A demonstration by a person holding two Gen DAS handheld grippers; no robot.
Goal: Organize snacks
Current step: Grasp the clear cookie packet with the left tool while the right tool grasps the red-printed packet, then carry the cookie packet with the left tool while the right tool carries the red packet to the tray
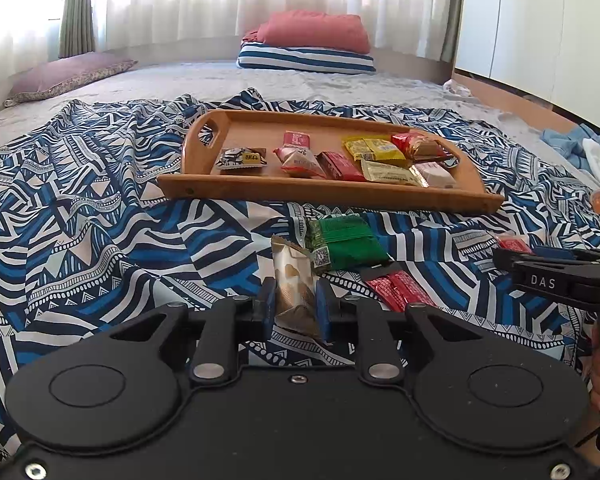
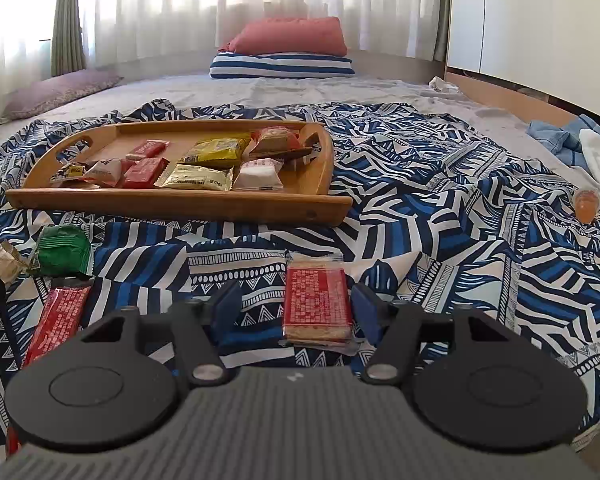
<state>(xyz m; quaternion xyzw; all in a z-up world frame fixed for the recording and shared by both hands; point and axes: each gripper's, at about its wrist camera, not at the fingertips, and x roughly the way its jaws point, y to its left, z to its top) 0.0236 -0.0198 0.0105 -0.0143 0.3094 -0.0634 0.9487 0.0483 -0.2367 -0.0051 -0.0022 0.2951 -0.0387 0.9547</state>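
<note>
Left tool [image 1: 296,306] pinches gold-brown snack packet [image 1: 294,280] near wooden tray [image 1: 332,194]. Right tool [image 2: 296,306] spread around red biscuit pack [image 2: 317,300], pads not touching, also near tray. Pickup step; next likely close right, lift both to tray.

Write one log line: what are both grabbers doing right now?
left gripper: shut on gold snack packet | right gripper: open around red cracker pack | tray: partly filled
</note>
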